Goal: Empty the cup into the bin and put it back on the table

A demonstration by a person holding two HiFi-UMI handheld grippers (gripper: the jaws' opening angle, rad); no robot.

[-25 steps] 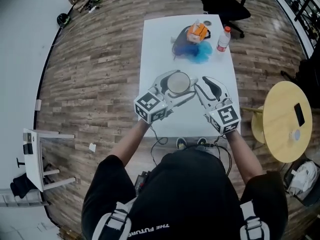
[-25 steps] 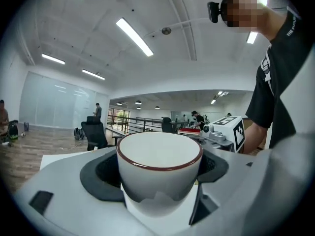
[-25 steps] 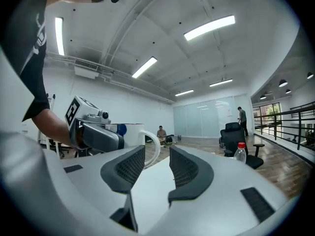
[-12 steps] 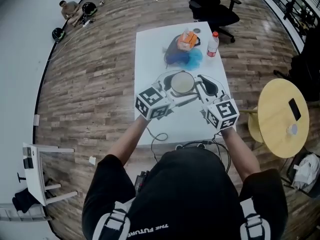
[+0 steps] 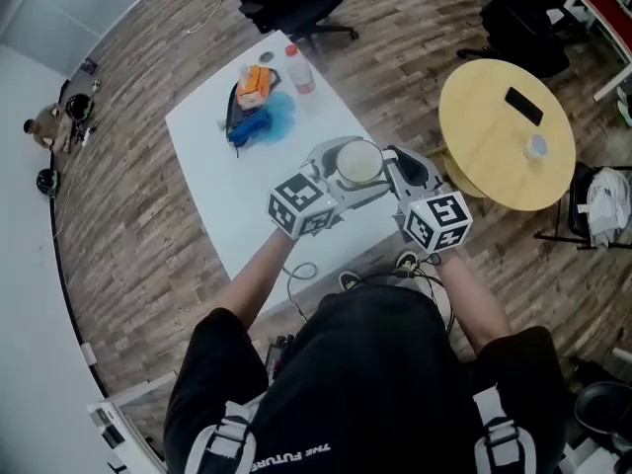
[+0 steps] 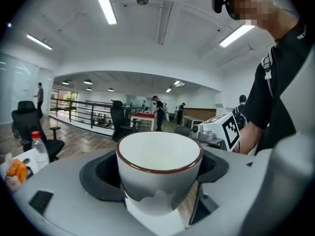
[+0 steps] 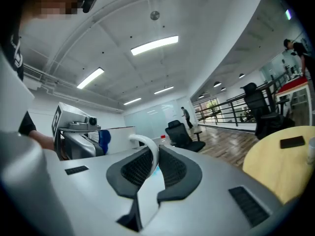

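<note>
Above the near right part of the white table (image 5: 222, 200), my left gripper (image 5: 348, 171) holds the cup (image 6: 158, 178) upright. Its black, curved pads hug the round wall from both sides. The cup is smooth, glazed white, wide at the mouth, with a thin dark red line round the rim and a wavy grey patch low on the outside. I see nothing inside it from the head view.

My right gripper (image 7: 153, 163) comes in from the other side, its jaws closing. The cup's thin, white, arched handle (image 7: 147, 149) stands between the two black pads, whose faces carry a fine ribbed mesh, and both pads appear to touch it.

Farther back on the table lie a crumpled blue cloth (image 5: 265, 121), an orange packet (image 5: 255, 85) and a clear bottle (image 5: 299, 70) with a red cap. To my right stands a round pale wooden table (image 5: 489, 151) with a flat dark phone (image 5: 523, 107) on it.
</note>
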